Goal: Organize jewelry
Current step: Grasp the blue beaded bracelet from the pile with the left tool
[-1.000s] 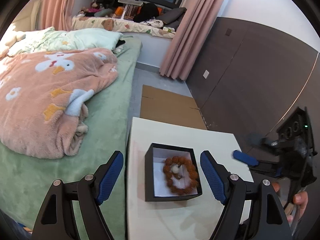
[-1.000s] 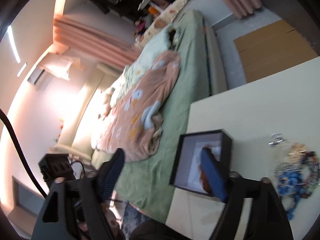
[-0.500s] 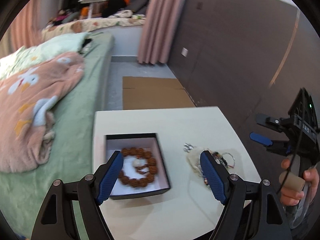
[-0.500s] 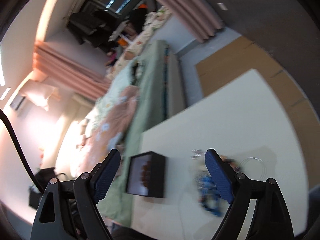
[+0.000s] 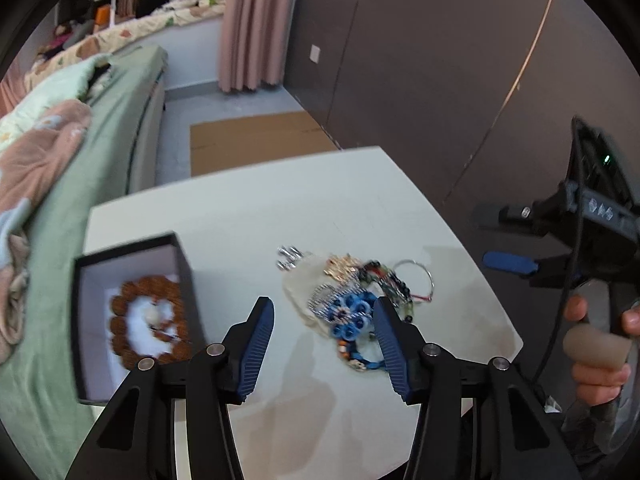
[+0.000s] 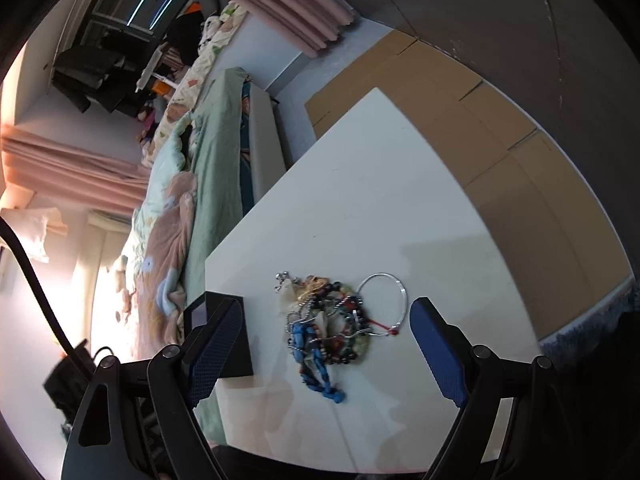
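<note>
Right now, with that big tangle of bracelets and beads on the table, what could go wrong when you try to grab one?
The jewelry pile is knotted together, so lifting the blue bead strand may drag the other pieces along and scatter them.

The silver bangle is thin and lies flat on the white table; the fingers could slip off it.

The black box sits at the table's edge beside the bed; a bump might tip it off.

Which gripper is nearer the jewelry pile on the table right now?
Left, as far as I can judge. The left gripper hovers open at the jewelry pile, one finger overlapping its edge. The right gripper, also open, is off beyond the table's right edge.
</note>
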Action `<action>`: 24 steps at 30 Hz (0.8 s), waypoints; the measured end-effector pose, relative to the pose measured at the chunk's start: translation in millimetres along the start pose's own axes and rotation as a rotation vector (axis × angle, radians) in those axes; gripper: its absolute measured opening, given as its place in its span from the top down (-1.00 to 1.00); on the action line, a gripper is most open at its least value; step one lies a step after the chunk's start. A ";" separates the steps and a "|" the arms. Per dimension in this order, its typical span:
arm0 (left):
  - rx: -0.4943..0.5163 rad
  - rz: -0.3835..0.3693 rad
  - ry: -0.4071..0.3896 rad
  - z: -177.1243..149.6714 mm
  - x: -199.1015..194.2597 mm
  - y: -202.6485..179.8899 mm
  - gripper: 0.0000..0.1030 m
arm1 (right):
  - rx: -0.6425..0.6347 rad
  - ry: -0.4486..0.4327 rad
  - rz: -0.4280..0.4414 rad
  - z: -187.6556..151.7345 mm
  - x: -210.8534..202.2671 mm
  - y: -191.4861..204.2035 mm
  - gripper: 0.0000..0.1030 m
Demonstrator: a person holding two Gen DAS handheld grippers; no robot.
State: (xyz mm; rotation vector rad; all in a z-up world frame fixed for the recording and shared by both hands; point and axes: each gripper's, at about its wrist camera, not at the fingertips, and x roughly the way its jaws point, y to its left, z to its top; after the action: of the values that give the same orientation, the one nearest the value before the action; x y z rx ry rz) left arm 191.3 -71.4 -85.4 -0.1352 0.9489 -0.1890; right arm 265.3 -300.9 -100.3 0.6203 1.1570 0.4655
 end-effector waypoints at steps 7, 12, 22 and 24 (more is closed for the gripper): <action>0.007 -0.002 0.101 -18.4 31.9 -13.8 0.10 | 0.009 -0.014 -0.012 1.3 -9.2 -6.6 -0.69; 0.019 -0.008 0.132 -28.1 42.0 -24.0 0.10 | 0.019 -0.021 -0.010 2.1 -12.0 -10.3 -0.69; 0.079 -0.046 0.152 -25.0 59.6 -57.6 0.36 | 0.027 -0.038 -0.005 2.9 -18.7 -14.8 -0.69; 0.082 0.017 0.193 -26.8 73.8 -57.4 0.36 | 0.034 -0.041 -0.009 2.6 -20.5 -17.5 -0.69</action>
State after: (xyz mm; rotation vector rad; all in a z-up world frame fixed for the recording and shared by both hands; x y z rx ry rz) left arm 205.5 -144.4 -148.1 -0.0330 1.1321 -0.2277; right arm 261.2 -327.4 -97.0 0.6509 1.1298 0.4245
